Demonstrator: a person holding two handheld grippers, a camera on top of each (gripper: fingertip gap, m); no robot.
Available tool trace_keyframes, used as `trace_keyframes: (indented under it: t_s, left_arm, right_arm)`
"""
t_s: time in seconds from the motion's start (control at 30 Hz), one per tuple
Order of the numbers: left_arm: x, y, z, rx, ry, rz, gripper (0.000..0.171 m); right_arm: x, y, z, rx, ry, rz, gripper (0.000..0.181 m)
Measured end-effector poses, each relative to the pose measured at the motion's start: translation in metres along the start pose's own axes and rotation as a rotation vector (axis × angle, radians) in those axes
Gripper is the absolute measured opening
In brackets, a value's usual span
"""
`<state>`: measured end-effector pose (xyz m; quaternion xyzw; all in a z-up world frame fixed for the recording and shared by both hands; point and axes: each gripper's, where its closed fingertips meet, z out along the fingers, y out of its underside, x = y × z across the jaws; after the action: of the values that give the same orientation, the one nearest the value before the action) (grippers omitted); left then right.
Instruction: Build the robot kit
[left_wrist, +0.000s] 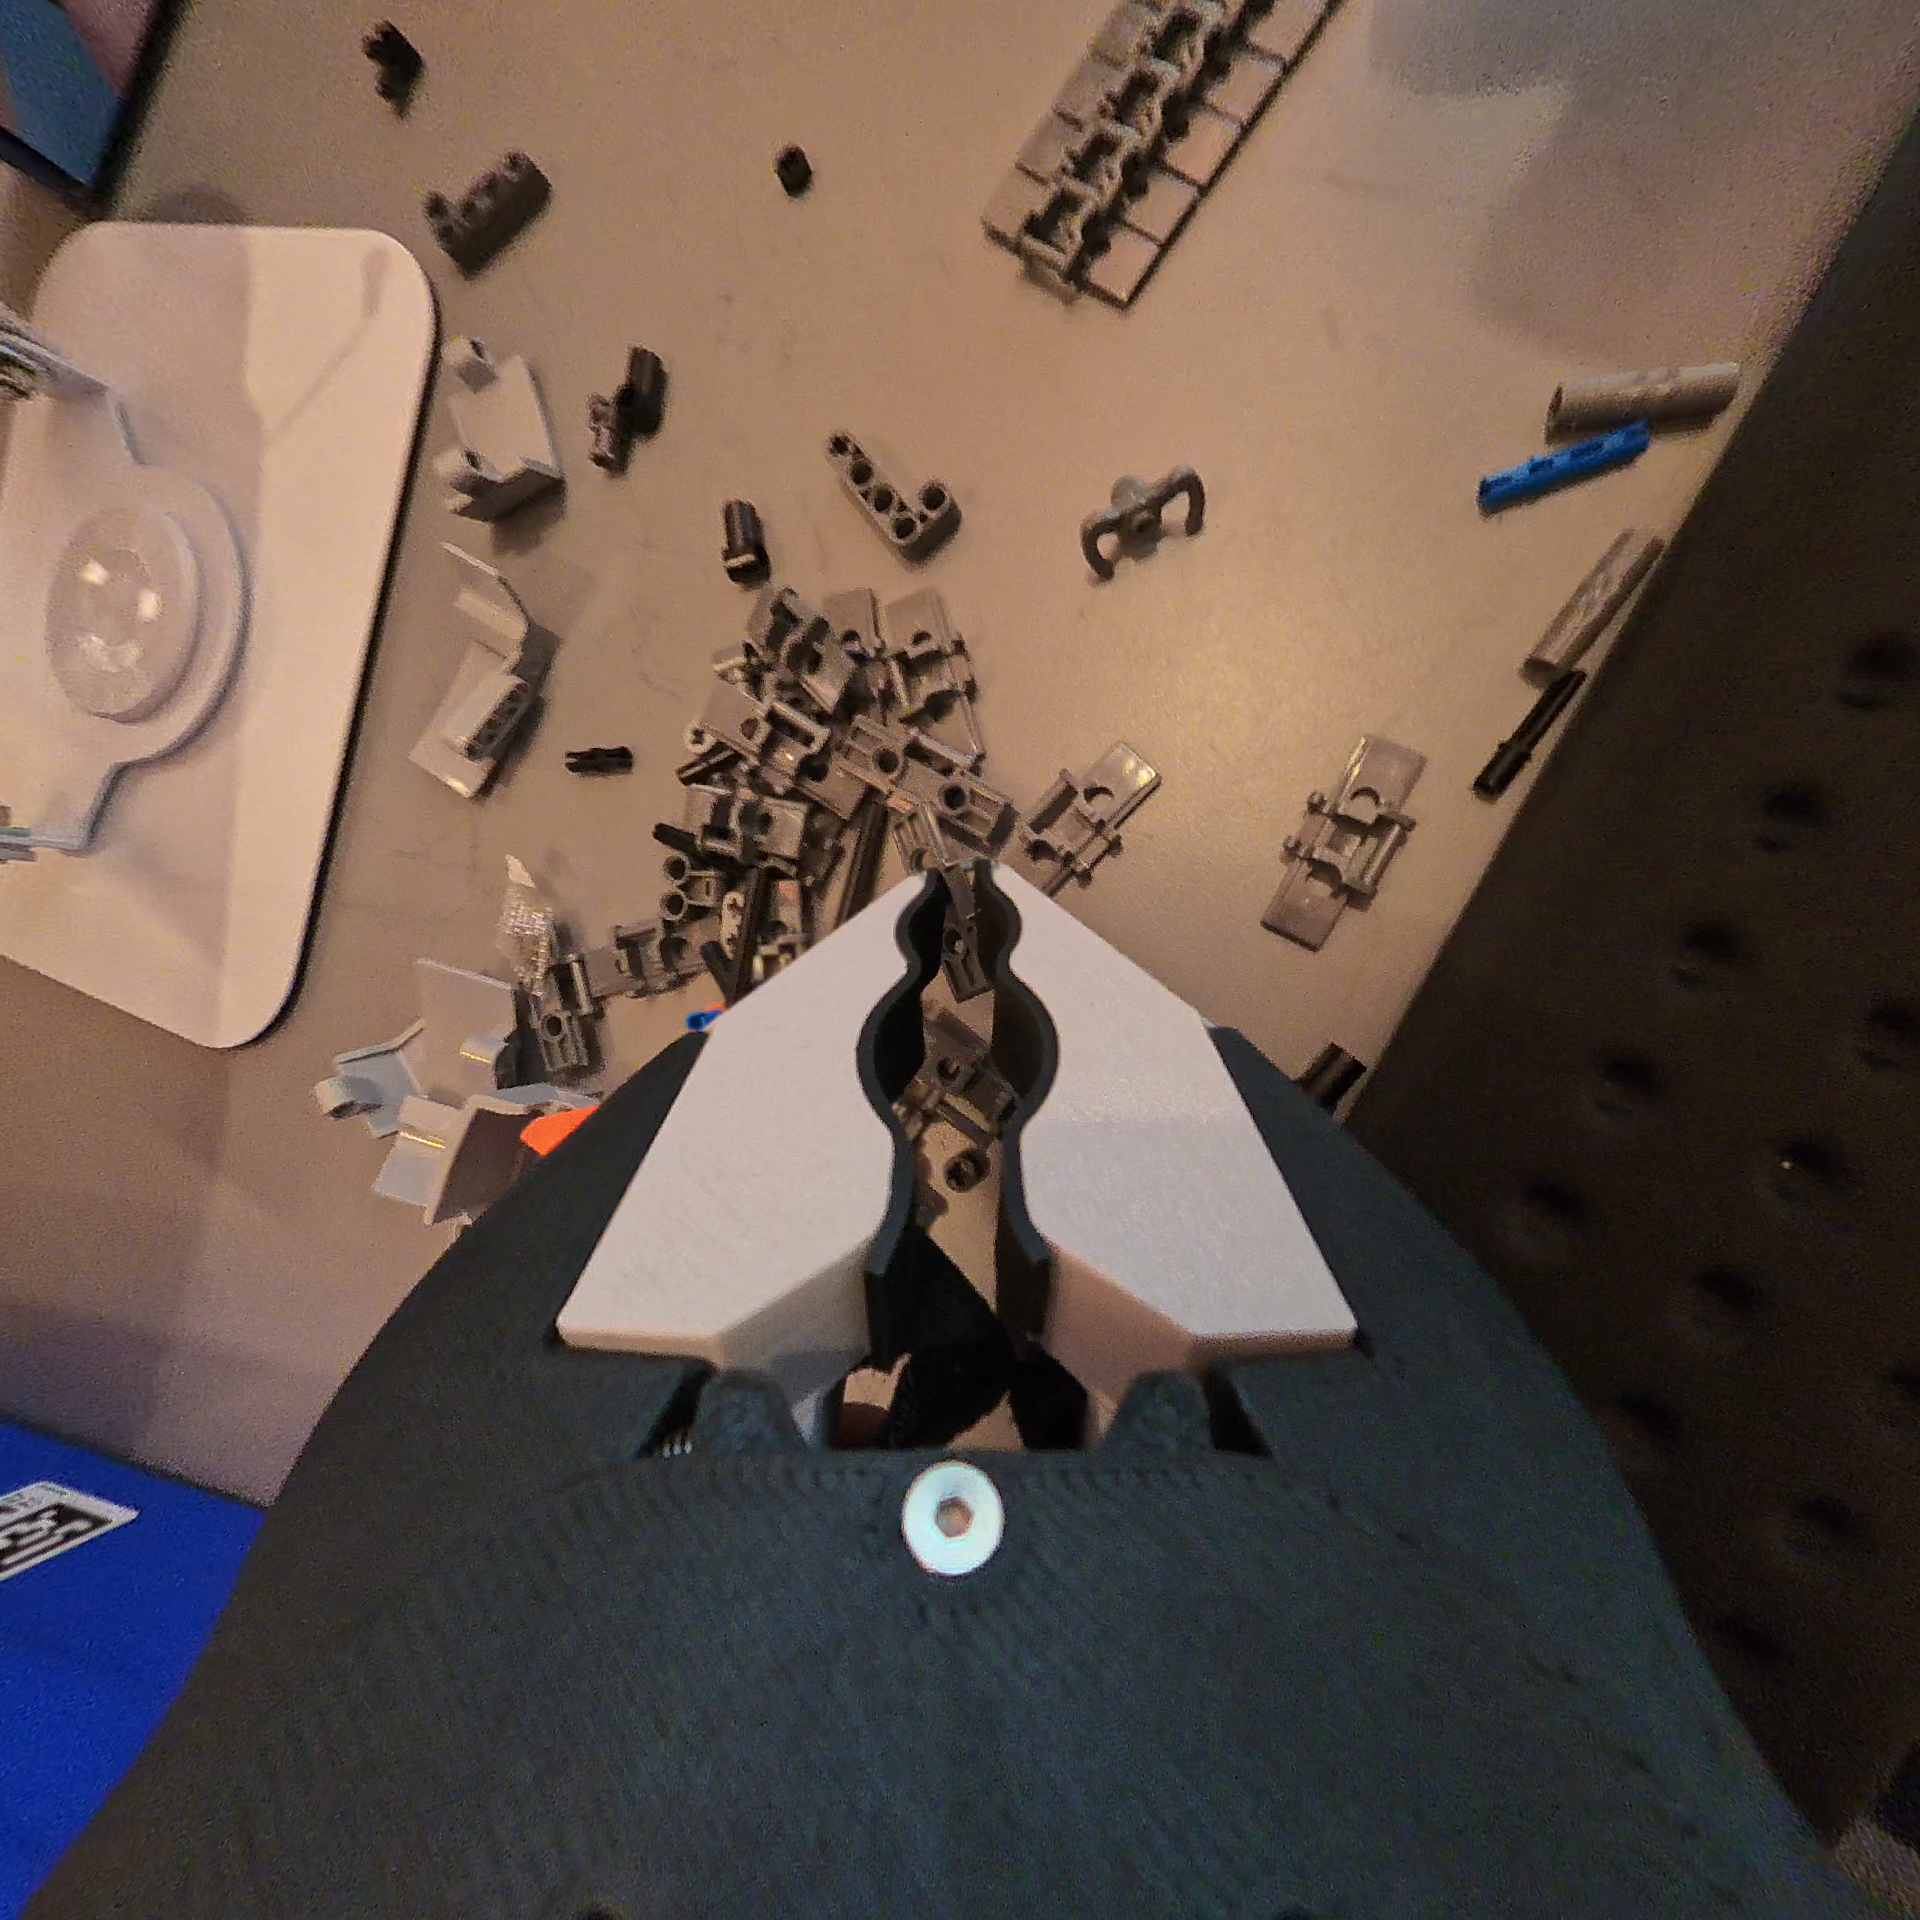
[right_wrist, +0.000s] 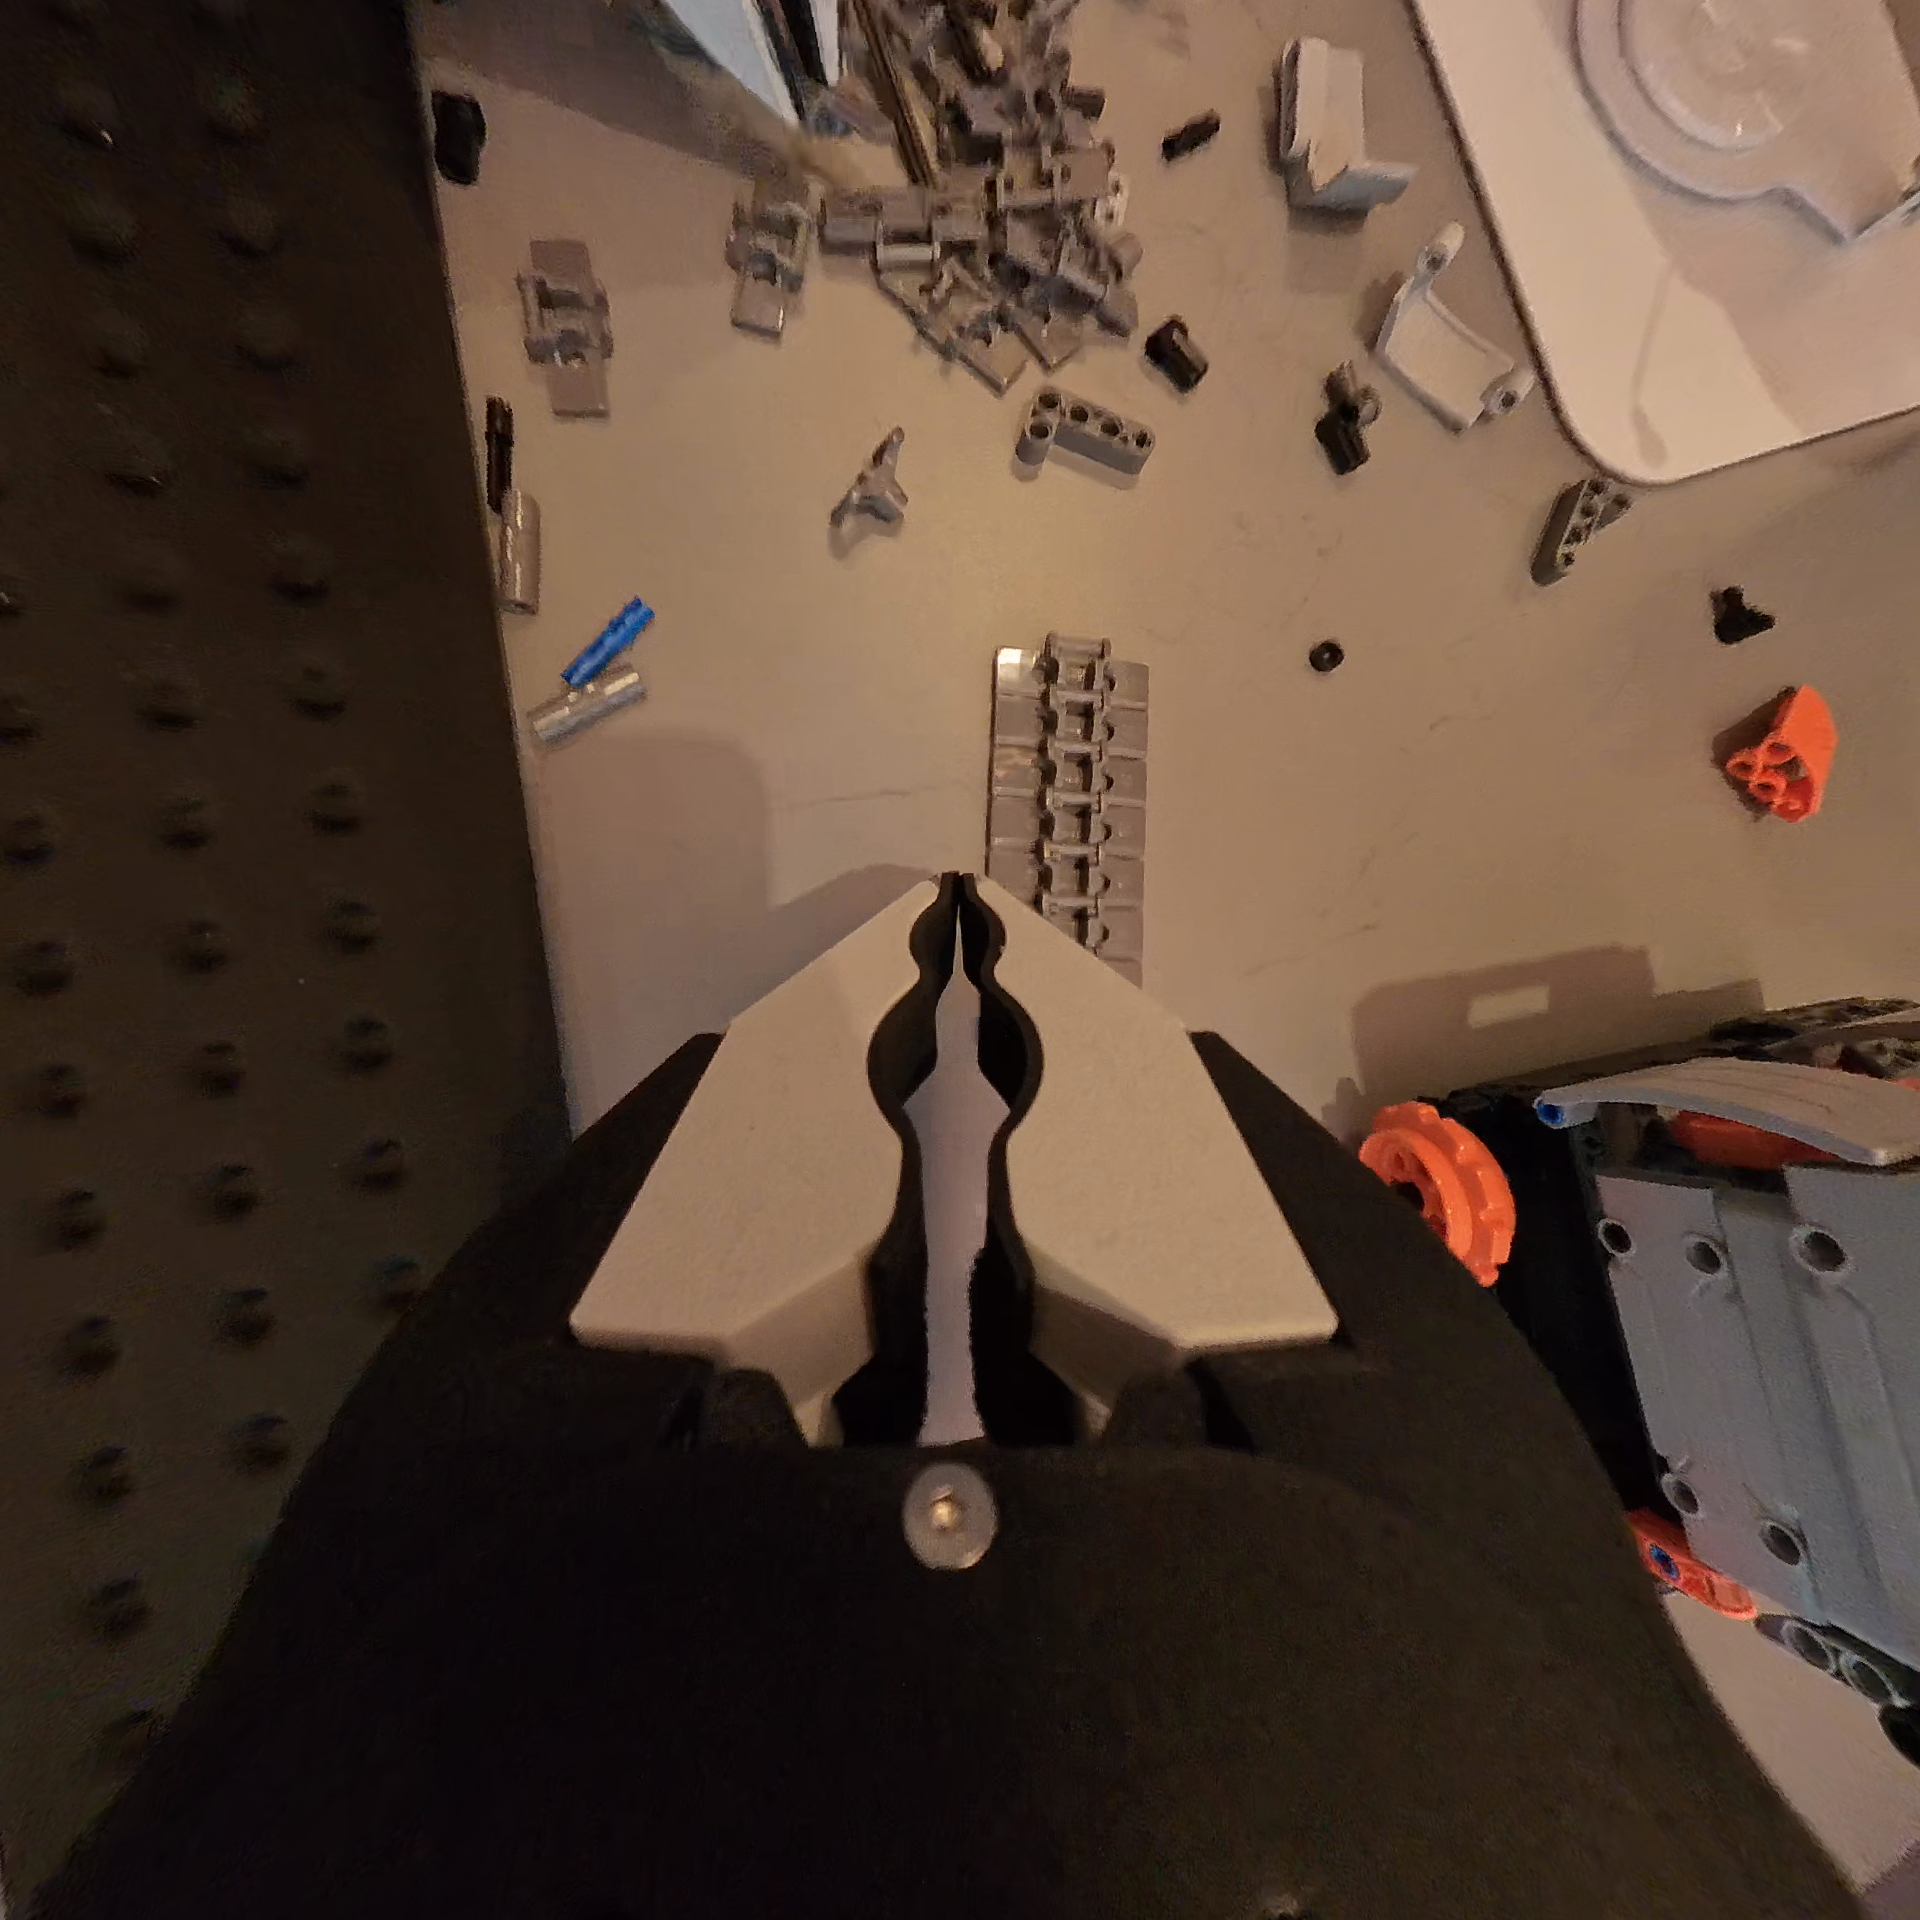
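Note:
My left gripper (left_wrist: 962, 883) is shut on a small grey track link (left_wrist: 960, 928), held edge-on between the fingertips just above a pile of loose grey track links (left_wrist: 831, 743). An assembled grey track strip (left_wrist: 1153, 145) lies far off at the top. My right gripper (right_wrist: 956, 883) is shut and empty, low over the table. Its tips are just left of the near end of the same track strip (right_wrist: 1070, 800). The pile (right_wrist: 997, 229) lies farther ahead of it.
A white tray (left_wrist: 260, 343) with a clear dome lies left; it also shows in the right wrist view (right_wrist: 1621, 343). A black studded board (left_wrist: 1714, 935) borders the table. A grey and orange brick vehicle (right_wrist: 1745, 1330), an orange piece (right_wrist: 1779, 753) and a blue pin (right_wrist: 608, 639) lie about. The grippers' ends are close to 20 centimetres from one another.

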<state>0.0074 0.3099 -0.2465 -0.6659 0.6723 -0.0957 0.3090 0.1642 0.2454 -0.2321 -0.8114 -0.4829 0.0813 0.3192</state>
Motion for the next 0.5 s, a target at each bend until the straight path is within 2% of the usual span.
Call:
trace_keyframes:
  t_s: [0.17, 0.33, 0.4, 0.5]
  left_arm:
    - [0.001, -0.039, -0.016, 0.237, 0.038, -0.085, 0.005]
    - [0.017, -0.090, -0.036, 0.517, 0.180, -0.192, 0.005]
    - [0.023, -0.110, -0.045, 0.628, 0.259, -0.248, 0.005]
    - [0.027, -0.133, -0.052, 0.744, 0.350, -0.339, 0.005]
  right_arm:
    - [-0.006, -0.035, -0.009, 0.189, 0.017, 0.060, 0.001]
    - [-0.010, -0.074, -0.019, 0.424, 0.024, 0.172, 0.021]
    - [-0.012, -0.080, -0.020, 0.449, 0.059, 0.139, 0.028]
    - [-0.015, -0.085, -0.023, 0.484, 0.071, 0.156, 0.029]
